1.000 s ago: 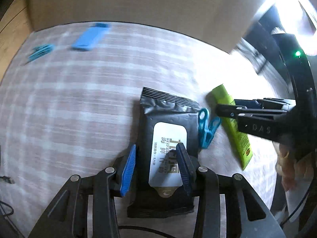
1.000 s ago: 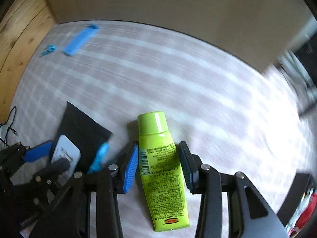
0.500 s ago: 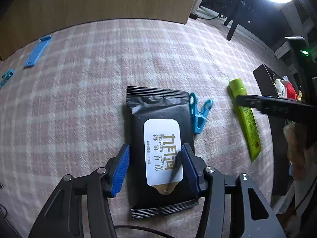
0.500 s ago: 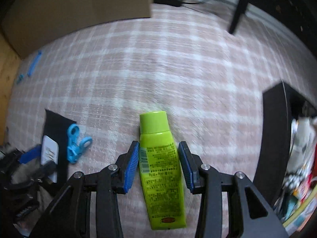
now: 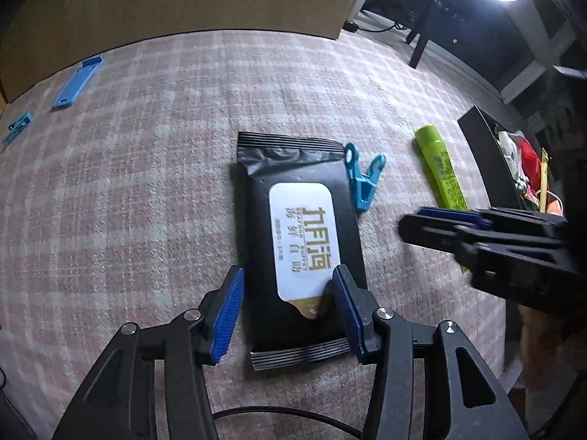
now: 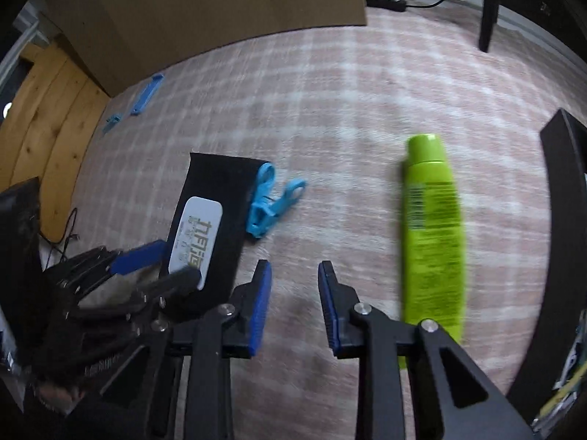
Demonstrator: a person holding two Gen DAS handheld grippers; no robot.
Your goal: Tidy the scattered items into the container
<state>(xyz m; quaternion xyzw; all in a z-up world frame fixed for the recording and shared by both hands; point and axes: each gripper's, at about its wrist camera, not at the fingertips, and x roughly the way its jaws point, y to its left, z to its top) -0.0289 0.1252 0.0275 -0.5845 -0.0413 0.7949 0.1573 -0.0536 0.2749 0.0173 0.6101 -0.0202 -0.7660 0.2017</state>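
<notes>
A black wet-wipes pack (image 5: 297, 227) with a white label lies flat on the checked carpet. My left gripper (image 5: 286, 304) is open, its blue pads on either side of the pack's near end. A blue clothes peg (image 5: 363, 179) lies by the pack's right edge. A lime-green tube (image 6: 433, 227) lies on the carpet to the right. My right gripper (image 6: 293, 293) is open and empty over bare carpet, left of the tube. The black container (image 6: 561, 220) stands at the far right with several items inside.
A flat blue strip (image 5: 77, 82) and a small blue clip (image 5: 18, 126) lie far left near a large cardboard box (image 5: 183, 0). Wooden floor (image 6: 40, 124) borders the carpet on the left. Furniture legs and cables stand at the back right.
My right gripper let go of the green tube and shifted left; the tube now lies to its right. The left gripper opened wider around the wipes pack.
</notes>
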